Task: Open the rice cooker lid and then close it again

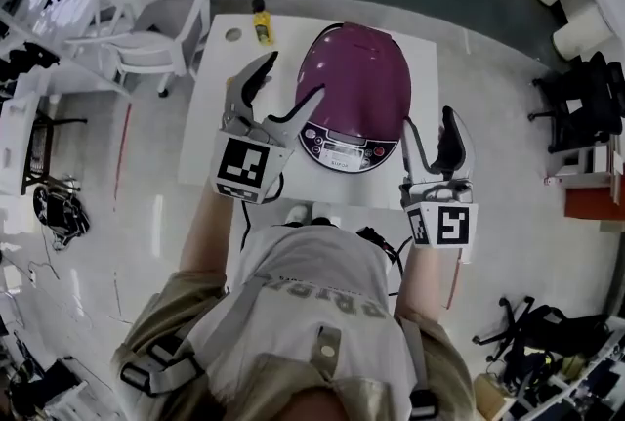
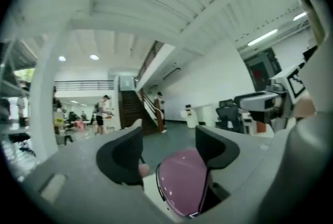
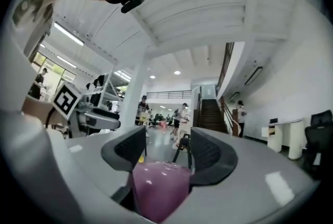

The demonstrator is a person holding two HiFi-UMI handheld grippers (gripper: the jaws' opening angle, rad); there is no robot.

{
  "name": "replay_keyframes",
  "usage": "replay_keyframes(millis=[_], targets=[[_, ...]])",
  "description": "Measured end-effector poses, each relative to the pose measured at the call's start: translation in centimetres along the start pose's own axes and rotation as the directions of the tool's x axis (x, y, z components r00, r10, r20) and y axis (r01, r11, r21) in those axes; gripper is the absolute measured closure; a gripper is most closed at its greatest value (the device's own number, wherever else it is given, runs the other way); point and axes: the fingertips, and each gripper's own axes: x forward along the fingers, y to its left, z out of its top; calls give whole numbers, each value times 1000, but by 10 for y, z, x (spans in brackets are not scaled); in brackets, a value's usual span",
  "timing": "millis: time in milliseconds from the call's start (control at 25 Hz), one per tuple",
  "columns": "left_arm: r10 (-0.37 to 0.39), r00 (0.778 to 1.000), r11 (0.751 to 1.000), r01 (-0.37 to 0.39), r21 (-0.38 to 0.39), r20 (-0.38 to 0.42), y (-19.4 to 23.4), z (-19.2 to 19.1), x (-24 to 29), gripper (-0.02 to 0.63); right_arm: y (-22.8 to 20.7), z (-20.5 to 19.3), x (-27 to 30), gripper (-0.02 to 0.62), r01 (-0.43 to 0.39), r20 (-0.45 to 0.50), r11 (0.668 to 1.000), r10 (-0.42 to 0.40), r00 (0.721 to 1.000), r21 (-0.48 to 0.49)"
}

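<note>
Rice cooker near table front edge

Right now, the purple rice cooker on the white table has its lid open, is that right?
No. The purple rice cooker sits on the white table, but its lid is shut, not open. The head view shows it.

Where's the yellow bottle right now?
In the head view, the yellow bottle sits near the far edge of the white table, just left of the purple rice cooker.
</note>
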Motion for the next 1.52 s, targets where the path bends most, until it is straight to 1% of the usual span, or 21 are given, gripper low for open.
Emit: replay_keyframes(millis=[40,80,120,160,200,240,280,320,360,400,480,560,920,1280,1400,1480,1520], targets=[[88,996,996,-87,-31,31,4,3,-5,306,1,2,-3,344,48,12,999,-49,999,16],[168,984,985,-164,-61,59,7,5,-11,375,3,3,-6,361,90,18,995,-91,996,29],[229,970,971,-223,-81,83,9,6,-17,410,5,3,-8,395,123,19,992,-124,992,35],[271,957,961,-263,-88,100,9,7,-21,460,8,2,-9,431,148,18,988,-149,989,32],[295,949,954,-286,-89,109,8,8,-24,513,10,1,-10,445,167,17,986,-168,986,23],[304,946,951,-295,-91,113,6,10,-27,533,12,1,-12,473,184,18,983,-184,983,14],[303,946,951,-292,-97,113,3,11,-28,546,13,1,-14,507,198,23,980,-199,980,9],[295,949,953,-284,-106,112,1,12,-30,574,14,2,-16,544,209,30,978,-209,977,4],[282,953,956,-269,-115,112,-2,12,-32,594,15,3,-17,564,215,36,977,-215,976,0],[264,957,960,-250,-126,117,-4,13,-33,594,17,4,-17,594,215,40,977,-215,976,-4],[228,964,966,-207,-155,135,-8,14,-36,594,19,5,-17,594,208,43,978,-208,977,-2],[210,967,968,-185,-170,144,-10,13,-38,594,20,5,-17,594,210,45,978,-210,977,3],[202,968,975,-184,-127,151,-11,17,-39,594,18,12,-16,594,226,69,974,-225,972,4],[180,970,982,-166,-93,165,-17,21,-37,595,19,13,-11,595,242,86,970,-241,967,-9],[174,973,983,-162,-85,151,-19,18,-37,595,21,13,-13,597,250,90,968,-247,965,-17],[167,978,983,-155,-98,128,-18,11,-36,595,22,12,-13,596,250,93,968,-248,964,-7],[164,978,983,-152,-102,130,-18,11,-35,595,21,12,-13,596,251,94,968,-250,964,-4]])
